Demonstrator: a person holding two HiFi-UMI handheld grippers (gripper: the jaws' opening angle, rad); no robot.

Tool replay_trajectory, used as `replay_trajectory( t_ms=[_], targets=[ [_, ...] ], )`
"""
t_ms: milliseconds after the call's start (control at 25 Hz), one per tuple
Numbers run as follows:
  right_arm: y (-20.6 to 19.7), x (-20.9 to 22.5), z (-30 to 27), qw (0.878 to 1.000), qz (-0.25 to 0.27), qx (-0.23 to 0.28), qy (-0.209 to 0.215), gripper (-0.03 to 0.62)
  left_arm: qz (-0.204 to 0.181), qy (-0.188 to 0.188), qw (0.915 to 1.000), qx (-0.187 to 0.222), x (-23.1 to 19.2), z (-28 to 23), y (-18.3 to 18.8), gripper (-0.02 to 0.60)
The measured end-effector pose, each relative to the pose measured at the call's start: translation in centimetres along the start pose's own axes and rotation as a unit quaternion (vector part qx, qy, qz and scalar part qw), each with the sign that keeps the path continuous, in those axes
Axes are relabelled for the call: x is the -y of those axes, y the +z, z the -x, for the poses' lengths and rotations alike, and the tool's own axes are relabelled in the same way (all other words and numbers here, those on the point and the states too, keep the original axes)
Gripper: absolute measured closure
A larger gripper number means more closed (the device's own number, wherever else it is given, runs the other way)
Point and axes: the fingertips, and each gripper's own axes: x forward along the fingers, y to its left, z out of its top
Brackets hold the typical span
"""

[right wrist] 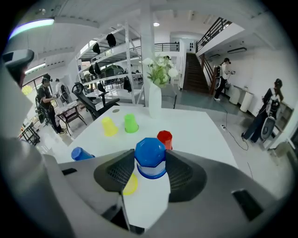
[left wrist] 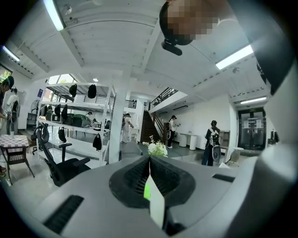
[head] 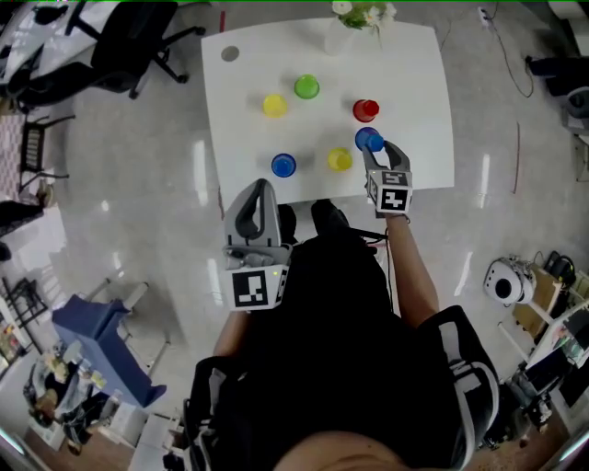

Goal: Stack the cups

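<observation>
Your right gripper (right wrist: 150, 162): jaws wide, clamped on the blue cup (head: 369, 140). The cup is mouth down, at 4 o'clock on the table (head: 414, 64).

Head view, clock centred on that cup:
- Red cup (head: 365, 110) at 12, just beside.
- Near yellow cup (head: 340, 159) at 8, close.
- Second blue cup (head: 283, 166) at 9, well apart.
- Far yellow cup (head: 274, 105) at 10, with the green cup (head: 306, 87) at 2 o'clock of it.

Red, green and far yellow cups stand mouth down.

Vase (head: 342, 35) at the table's 12 o'clock edge holds white flowers (head: 363, 13). Grey disc (head: 230, 53) lies in the 10 o'clock corner.

Your left gripper (head: 261, 189) sits at the table's 7 o'clock edge, jaws pressed together, nothing between them. Office chair (head: 129, 41) stands beyond the table at 10 o'clock.
</observation>
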Motion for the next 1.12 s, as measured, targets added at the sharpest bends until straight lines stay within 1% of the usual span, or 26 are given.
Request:
replay_trajectory(
  t_ms=[120, 280, 440, 760, 960, 1120],
  targets=[
    [1.9, -1.9, 2.0, 1.0, 0.001, 0.023, -0.003, 0.371, 0.002, -0.018, 0.9998, 0.008, -1.0, 0.4, 0.3, 0.56],
    [4.2, -4.6, 4.4, 0.999, 0.005, 0.052, 0.008, 0.372, -0.002, -0.042, 0.999, 0.015, -1.6, 0.5, 0.7, 0.56],
    [4.9, -7.6, 5.9, 0.998, 0.018, 0.064, 0.019, 0.372, 0.001, -0.062, 0.9978, 0.023, -2.0, 0.9, 1.2, 0.56],
    [3.3, -12.5, 5.4, 0.998, 0.029, 0.043, 0.037, 0.372, 0.004, -0.097, 0.9951, 0.02, -2.7, 1.1, 1.1, 0.56],
    [2.0, -14.2, 3.2, 0.998, 0.039, 0.026, 0.044, 0.372, 0.001, -0.107, 0.9941, 0.02, -3.2, 0.5, 1.0, 0.56],
    [0.2, -15.2, 1.6, 0.998, 0.038, -0.005, 0.047, 0.372, 0.002, -0.112, 0.9935, 0.021, -3.5, 0.1, 1.1, 0.56]
  ],
)
